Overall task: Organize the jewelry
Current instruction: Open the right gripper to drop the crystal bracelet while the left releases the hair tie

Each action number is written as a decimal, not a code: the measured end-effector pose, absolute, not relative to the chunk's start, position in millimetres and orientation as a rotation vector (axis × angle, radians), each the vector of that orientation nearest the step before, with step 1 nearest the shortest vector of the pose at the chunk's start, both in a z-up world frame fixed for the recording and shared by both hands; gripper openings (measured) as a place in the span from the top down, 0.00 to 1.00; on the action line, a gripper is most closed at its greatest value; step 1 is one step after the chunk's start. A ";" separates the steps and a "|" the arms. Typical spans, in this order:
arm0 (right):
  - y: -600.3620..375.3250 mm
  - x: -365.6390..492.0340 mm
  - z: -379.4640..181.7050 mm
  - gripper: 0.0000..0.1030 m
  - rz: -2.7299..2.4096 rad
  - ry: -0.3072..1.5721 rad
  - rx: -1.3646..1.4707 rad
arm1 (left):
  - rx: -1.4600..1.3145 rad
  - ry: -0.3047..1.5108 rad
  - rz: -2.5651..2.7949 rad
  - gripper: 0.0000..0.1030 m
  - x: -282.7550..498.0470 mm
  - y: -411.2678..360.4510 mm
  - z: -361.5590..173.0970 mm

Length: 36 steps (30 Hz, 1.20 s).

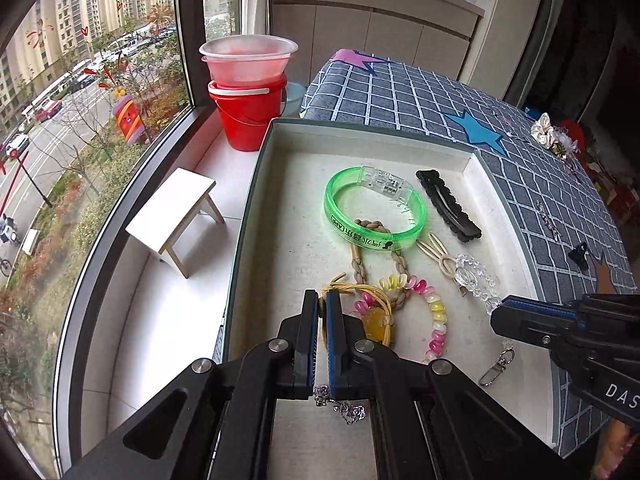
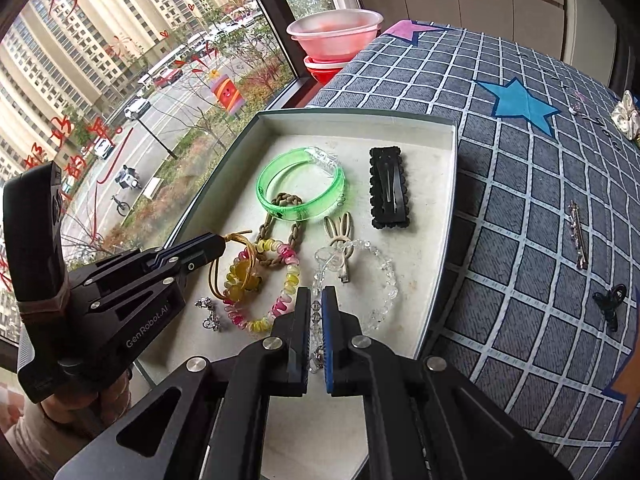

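Observation:
A shallow grey box [image 1: 256, 184] [image 2: 448, 184] holds a green bangle [image 1: 374, 208] [image 2: 300, 184], a black hair clip [image 1: 448, 206] [image 2: 388, 192], a braided tie [image 1: 398, 256], a rabbit-ear clip [image 1: 436, 258], a pink-yellow bead bracelet [image 1: 434, 312] [image 2: 288, 276], a silver chain [image 1: 348, 410] [image 2: 210, 314]. My left gripper [image 1: 322, 300] [image 2: 220, 242] is shut on a yellow cord with a yellow pendant [image 1: 376, 326] [image 2: 240, 276]. My right gripper [image 2: 316, 296] [image 1: 498, 314] is shut on a clear crystal bracelet [image 2: 384, 280] [image 1: 476, 276].
On the blue checked cloth [image 2: 520, 200] lie a silver barrette [image 2: 578, 236], a small black claw clip [image 2: 608, 304] [image 1: 578, 256] and a cream scrunchie [image 1: 546, 130]. A red bucket with plastic bowls [image 1: 248, 88] and a white stool [image 1: 176, 216] stand by the window.

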State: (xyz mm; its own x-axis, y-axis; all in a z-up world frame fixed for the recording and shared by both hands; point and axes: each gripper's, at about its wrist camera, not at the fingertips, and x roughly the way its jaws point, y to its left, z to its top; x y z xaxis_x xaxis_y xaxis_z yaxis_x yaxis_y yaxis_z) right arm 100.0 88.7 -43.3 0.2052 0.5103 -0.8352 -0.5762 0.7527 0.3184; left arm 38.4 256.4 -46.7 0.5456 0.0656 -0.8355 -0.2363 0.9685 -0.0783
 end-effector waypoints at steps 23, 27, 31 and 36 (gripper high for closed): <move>80.9 99.2 -48.9 0.56 0.786 1.182 0.008 | -0.121 0.992 0.251 0.89 37.8 243.6 -37.1; 73.4 95.3 -29.2 0.41 0.799 1.126 0.034 | -0.108 0.979 0.254 0.89 36.5 239.8 -31.3; 58.1 93.8 -17.0 0.31 0.776 1.087 0.037 | -0.099 0.964 0.250 0.88 35.7 235.6 -25.3; 24.7 96.8 -12.1 0.25 0.727 1.070 0.076 | -0.098 0.963 0.243 0.88 36.2 230.4 -21.9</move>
